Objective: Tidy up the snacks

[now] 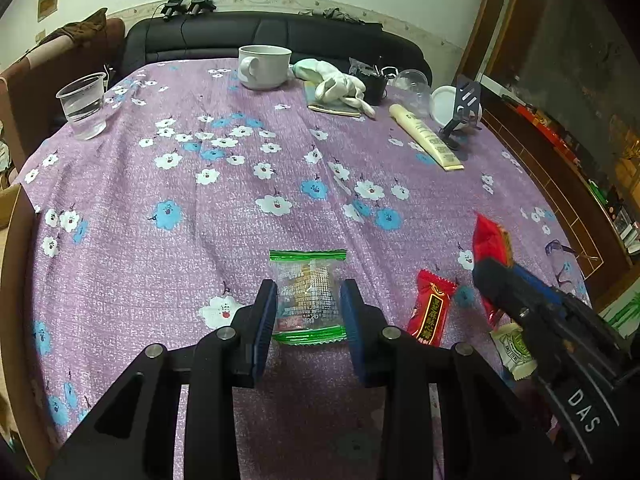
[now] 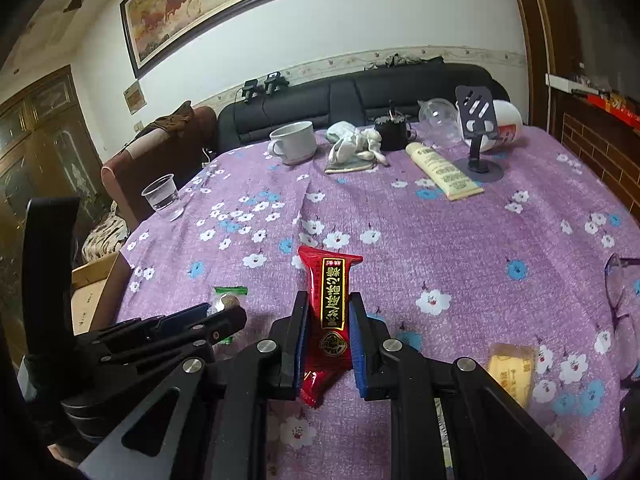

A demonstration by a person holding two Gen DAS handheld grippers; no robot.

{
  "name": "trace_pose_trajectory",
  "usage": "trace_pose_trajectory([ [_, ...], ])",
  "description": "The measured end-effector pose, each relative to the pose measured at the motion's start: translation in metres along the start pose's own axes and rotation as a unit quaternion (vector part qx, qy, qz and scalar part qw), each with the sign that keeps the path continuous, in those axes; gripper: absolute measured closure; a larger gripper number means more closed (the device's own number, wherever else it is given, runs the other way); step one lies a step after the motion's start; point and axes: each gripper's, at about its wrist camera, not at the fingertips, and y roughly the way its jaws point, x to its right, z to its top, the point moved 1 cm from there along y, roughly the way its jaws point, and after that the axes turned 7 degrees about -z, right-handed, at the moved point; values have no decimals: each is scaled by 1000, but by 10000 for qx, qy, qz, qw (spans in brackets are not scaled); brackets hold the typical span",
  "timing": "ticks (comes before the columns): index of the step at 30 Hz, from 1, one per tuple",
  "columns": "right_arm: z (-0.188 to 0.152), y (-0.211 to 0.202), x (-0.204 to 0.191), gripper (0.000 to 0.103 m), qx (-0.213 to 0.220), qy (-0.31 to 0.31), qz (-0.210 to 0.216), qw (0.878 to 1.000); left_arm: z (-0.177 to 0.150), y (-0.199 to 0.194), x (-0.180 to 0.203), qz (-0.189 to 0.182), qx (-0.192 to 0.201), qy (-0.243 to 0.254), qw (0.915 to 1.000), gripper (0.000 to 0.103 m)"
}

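My left gripper (image 1: 308, 292) is shut on a clear snack packet with green ends (image 1: 307, 296), at the near middle of the purple flowered tablecloth (image 1: 240, 200). My right gripper (image 2: 329, 304) is shut on a red snack bar with gold writing (image 2: 330, 300) and holds it above the cloth; it shows at the right of the left wrist view (image 1: 490, 244). A second red snack bar (image 1: 432, 308) and a pale green-printed packet (image 1: 512, 350) lie on the cloth beside the left gripper. A yellow packet (image 2: 512, 372) lies right of the right gripper.
At the far side stand a white mug (image 1: 264, 66), a white glove on a booklet (image 1: 340, 88), a cream tube (image 1: 426, 136), a phone stand (image 1: 464, 112) and clear containers. A plastic cup of water (image 1: 84, 104) is at the far left. Glasses (image 2: 620, 300) lie right.
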Motion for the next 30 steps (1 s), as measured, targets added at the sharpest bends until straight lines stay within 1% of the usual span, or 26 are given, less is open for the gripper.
trace_pose_trajectory([
  [6,2,2,1,84,48,1,-50,10000,0,-3,-2,1,53,-24,10000,73],
  [12,-1,8,3,84,-51,7,-79,10000,1,-7,-1,-13,123,-7,9999,73],
  [21,1,3,3,84,52,38,-55,10000,3,-15,3,-62,291,53,9995,73],
  [26,2,2,3,84,67,43,-43,10000,3,-22,9,-99,454,168,9988,73],
  [30,3,0,3,84,104,65,-36,9999,4,-27,14,-59,600,263,9978,73],
])
